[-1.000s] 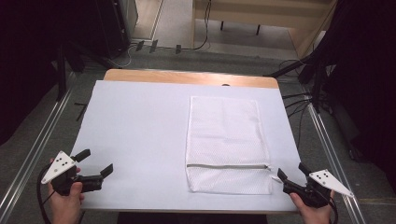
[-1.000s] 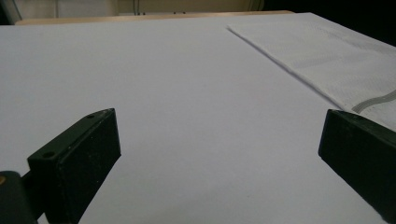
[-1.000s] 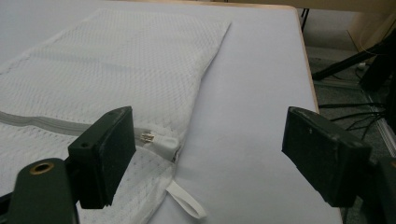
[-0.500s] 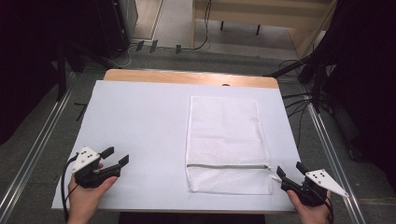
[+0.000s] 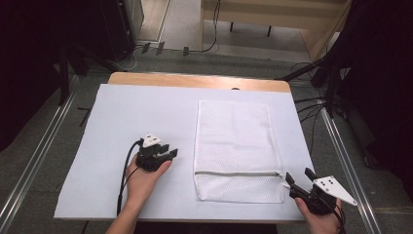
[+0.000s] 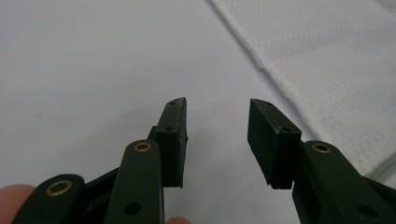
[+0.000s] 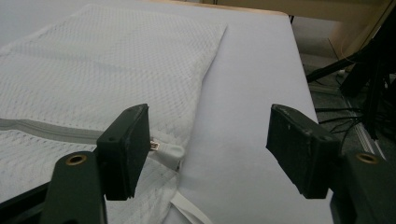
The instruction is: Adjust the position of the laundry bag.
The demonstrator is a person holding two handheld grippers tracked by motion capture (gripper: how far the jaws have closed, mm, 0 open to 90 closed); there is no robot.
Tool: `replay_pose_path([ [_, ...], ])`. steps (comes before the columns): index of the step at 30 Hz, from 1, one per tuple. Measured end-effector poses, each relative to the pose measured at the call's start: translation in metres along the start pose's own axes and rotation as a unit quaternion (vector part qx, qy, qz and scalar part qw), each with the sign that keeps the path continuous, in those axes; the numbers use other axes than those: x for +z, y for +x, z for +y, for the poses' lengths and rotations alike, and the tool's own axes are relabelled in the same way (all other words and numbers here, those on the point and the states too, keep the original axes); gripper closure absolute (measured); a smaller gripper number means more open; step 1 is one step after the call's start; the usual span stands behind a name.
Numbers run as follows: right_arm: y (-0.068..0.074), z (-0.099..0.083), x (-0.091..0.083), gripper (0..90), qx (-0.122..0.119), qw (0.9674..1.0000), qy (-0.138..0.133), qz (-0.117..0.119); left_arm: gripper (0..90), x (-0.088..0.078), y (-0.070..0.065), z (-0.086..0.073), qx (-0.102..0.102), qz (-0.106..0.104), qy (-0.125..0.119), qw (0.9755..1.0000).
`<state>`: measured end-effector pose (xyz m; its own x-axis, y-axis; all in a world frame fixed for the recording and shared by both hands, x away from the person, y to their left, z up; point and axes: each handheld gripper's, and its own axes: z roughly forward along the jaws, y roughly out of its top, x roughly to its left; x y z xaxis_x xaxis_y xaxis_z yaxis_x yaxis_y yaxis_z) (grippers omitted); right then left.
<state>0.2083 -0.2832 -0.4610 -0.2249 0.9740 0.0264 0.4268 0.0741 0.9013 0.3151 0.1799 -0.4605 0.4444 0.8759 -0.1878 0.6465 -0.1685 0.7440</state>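
You won't find any words, numbers, labels or signs to read here — not one. The white mesh laundry bag with the grey zipper (image 5: 236,148) has no tag you can read, and the pale sheet on the wooden table (image 5: 126,117) is plain — no letters on it at all.

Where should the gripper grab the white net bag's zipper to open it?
Best bet is the small zipper pull at the right end of the zipper on the mesh bag. It sticks out past the bag's edge, so a pinch can catch it. Come in from the right, where the right hand-held gripper sits open, close beside it. The flat mesh offers less to pinch.
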Motion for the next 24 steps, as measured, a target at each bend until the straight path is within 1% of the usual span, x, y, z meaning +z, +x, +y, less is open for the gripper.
replay_pose_path([
  [1,0.0,0.0,0.0,31.0,0.0,1.0,0.0,0.0,57.9,0.0,0.0,0.0,0.0,0.0,0.0,1.0],
  [3,-0.002,0.0,0.0,31.3,0.002,1.0,0.001,0.001,57.7,0.011,-0.009,0.008,0.0,-0.005,0.003,1.0],
  [4,-0.002,0.0,0.001,31.5,0.004,1.0,0.0,0.001,57.6,0.019,-0.015,0.012,-0.008,-0.009,0.007,0.9999],
  [6,-0.001,0.0,0.001,31.6,0.004,1.0,0.001,0.002,57.9,0.028,-0.02,0.017,-0.01,-0.01,0.016,0.9998],
  [7,-0.001,0.0,0.001,31.7,0.003,1.0,0.002,0.003,58.7,0.034,-0.025,0.02,-0.009,-0.006,0.017,0.9998],
  [9,0.0,0.0,0.001,32.0,0.001,1.0,0.003,0.007,59.6,0.036,-0.026,0.022,-0.009,-0.004,0.017,0.9998],
  [10,0.0,0.0,0.001,32.1,0.0,1.0,0.002,0.008,60.2,0.042,-0.028,0.027,-0.024,-0.008,0.018,0.9995],
  [11,0.0,0.0,0.001,32.1,0.0,1.0,0.002,0.008,60.1,0.042,-0.028,0.027,-0.024,-0.008,0.018,0.9995],
  [12,0.001,0.0,0.001,32.2,0.0,1.0,0.001,0.007,59.9,0.047,-0.031,0.03,-0.033,-0.007,0.016,0.9993],
  [14,0.001,0.0,0.001,32.2,0.0,1.0,0.0,0.008,59.3,0.052,-0.037,0.034,-0.026,-0.009,0.022,0.9994],
  [15,0.001,0.0,0.001,32.2,0.001,1.0,0.0,0.009,58.5,0.052,-0.037,0.034,-0.026,-0.009,0.022,0.9994],
  [16,0.0,0.0,0.001,32.3,0.0,1.0,0.001,0.009,58.3,0.057,-0.047,0.035,-0.003,0.005,0.034,0.9994],
  [17,0.0,0.0,0.002,32.5,0.003,1.0,0.002,0.008,57.8,0.059,-0.05,0.035,0.006,0.018,0.04,0.999],
  [18,0.0,-0.001,0.003,32.5,0.003,1.0,0.003,0.008,56.6,0.06,-0.053,0.034,0.012,0.031,0.043,0.9985],
  [19,0.0,-0.001,0.003,32.6,0.003,1.0,0.003,0.008,55.4,0.06,-0.053,0.034,0.012,0.031,0.043,0.9985],
  [20,0.0,-0.001,0.003,32.6,0.002,1.0,0.004,0.008,55.0,0.063,-0.056,0.032,0.018,0.054,0.047,0.9973],
  [21,0.0,-0.001,0.003,32.7,0.002,1.0,0.005,0.008,54.4,0.063,-0.058,0.032,0.019,0.061,0.046,0.9969],
  [23,0.0,-0.002,0.004,33.0,0.004,1.0,0.005,0.007,53.1,0.064,-0.059,0.032,0.021,0.063,0.047,0.9967],
  [24,0.001,-0.002,0.004,33.2,0.005,0.9999,0.007,0.006,54.1,0.065,-0.064,0.031,0.027,0.066,0.05,0.9962],
])
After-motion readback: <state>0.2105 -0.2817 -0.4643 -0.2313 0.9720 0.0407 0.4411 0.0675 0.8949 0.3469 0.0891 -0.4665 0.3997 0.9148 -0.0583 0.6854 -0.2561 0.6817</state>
